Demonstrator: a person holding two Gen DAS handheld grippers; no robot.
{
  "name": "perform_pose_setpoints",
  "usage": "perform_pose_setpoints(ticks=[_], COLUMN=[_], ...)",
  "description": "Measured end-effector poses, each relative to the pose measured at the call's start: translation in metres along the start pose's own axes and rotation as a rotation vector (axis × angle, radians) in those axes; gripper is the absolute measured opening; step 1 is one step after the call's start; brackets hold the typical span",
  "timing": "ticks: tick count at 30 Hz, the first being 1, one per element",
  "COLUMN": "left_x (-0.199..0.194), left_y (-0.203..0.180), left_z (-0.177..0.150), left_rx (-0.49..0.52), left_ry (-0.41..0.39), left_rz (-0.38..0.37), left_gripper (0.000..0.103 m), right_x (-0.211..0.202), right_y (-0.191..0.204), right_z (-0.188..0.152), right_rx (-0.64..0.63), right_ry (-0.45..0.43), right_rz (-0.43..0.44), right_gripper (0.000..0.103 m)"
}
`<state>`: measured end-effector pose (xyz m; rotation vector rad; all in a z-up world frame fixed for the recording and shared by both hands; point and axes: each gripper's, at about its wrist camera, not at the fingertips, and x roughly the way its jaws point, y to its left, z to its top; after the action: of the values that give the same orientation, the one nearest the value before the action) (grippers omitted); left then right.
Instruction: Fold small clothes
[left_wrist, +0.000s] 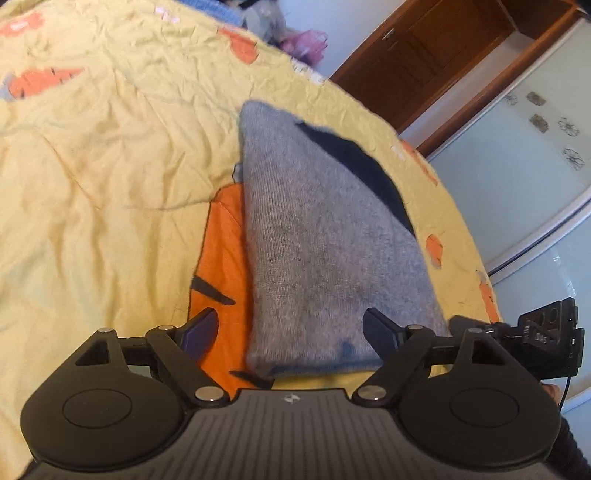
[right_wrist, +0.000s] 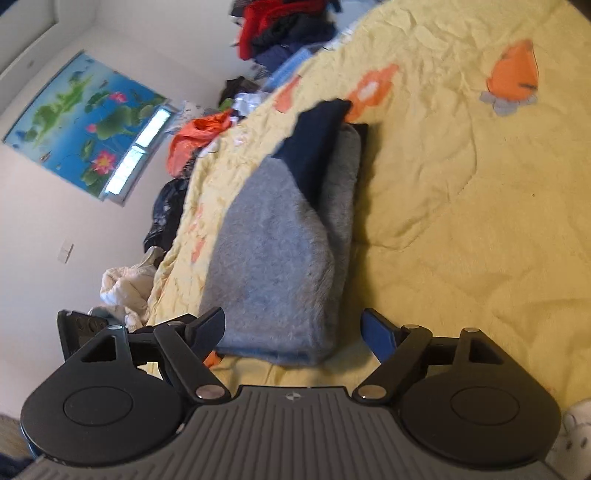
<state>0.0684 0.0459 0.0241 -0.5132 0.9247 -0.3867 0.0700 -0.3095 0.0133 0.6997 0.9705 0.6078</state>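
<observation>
A grey garment (left_wrist: 325, 236) is seen folded narrow on the yellow bedspread (left_wrist: 110, 184); both left gripper (left_wrist: 291, 332) and right gripper (right_wrist: 293, 332) are released, nothing held; a clothes pile (right_wrist: 280, 29) remains unfolded.

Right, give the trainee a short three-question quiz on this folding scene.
1. True or false: the left gripper is clamped on the grey garment.
2. What lies under the garment? A) a wooden table B) a yellow bedspread C) a tiled floor
3. What colour is the fabric showing at the garment's far end?

Key: 1 false, both the left gripper and the right gripper have fingers apart; 2 B; 3 dark navy.
</observation>
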Motion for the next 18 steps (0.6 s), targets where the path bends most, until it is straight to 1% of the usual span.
perform_pose_setpoints(ticks=[1,2,3,4,6,7,9,11,13,14,15,16,17,18], left_x=[0.003,0.008,0.013,0.012,0.002,-0.006,-0.018,-0.02,-0.014,-0.016,-0.019,-0.025,-0.032,-0.04], left_y=[-0.003,-0.007,-0.01,-0.013,-0.017,-0.019,-0.019,-0.012,-0.006,-0.008,-0.013,-0.022,-0.033,-0.045], left_z=[0.0,0.0,0.0,-0.001,-0.005,-0.009,-0.016,-0.022,-0.027,-0.029,-0.032,-0.037,-0.044,-0.053], left_rx=[0.015,0.03,0.043,0.067,0.105,0.125,0.157,0.156,0.159,0.169,0.183,0.211,0.262,0.327], left_ry=[-0.003,0.022,0.053,0.048,0.042,0.035,0.027,0.033,0.014,-0.011,-0.031,-0.065,-0.121,-0.197], left_rz=[0.007,0.019,0.048,0.058,0.062,0.063,0.059,0.089,0.101,0.109,0.146,0.202,0.26,0.315], left_gripper=[0.07,0.028,0.021,0.017,0.013,0.012,0.011,0.013,0.02,0.026,0.032,0.051,0.07,0.077], right_x=[0.008,0.015,0.023,0.033,0.036,0.034,0.027,0.017,0.013,0.012,0.01,0.007,0.001,-0.006], right_y=[-0.002,0.0,0.001,0.005,0.015,0.019,0.023,0.023,0.017,0.014,0.012,0.013,0.018,0.028], right_z=[0.002,0.003,0.004,0.002,-0.006,-0.01,-0.017,-0.025,-0.03,-0.032,-0.034,-0.035,-0.037,-0.043], right_rx=[0.014,0.017,0.021,0.006,-0.072,-0.092,-0.11,-0.118,-0.108,-0.094,-0.071,-0.051,-0.057,-0.098], right_ry=[0.017,0.03,0.054,0.079,0.088,0.093,0.105,0.109,0.098,0.08,0.056,0.028,-0.008,-0.055], right_rz=[-0.001,0.005,-0.001,-0.02,-0.041,-0.047,-0.041,-0.043,-0.047,-0.049,-0.034,-0.038,-0.061,-0.114], right_gripper=[0.07,0.052,0.028,0.023,0.022,0.021,0.02,0.02,0.021,0.023,0.032,0.039,0.054,0.069])
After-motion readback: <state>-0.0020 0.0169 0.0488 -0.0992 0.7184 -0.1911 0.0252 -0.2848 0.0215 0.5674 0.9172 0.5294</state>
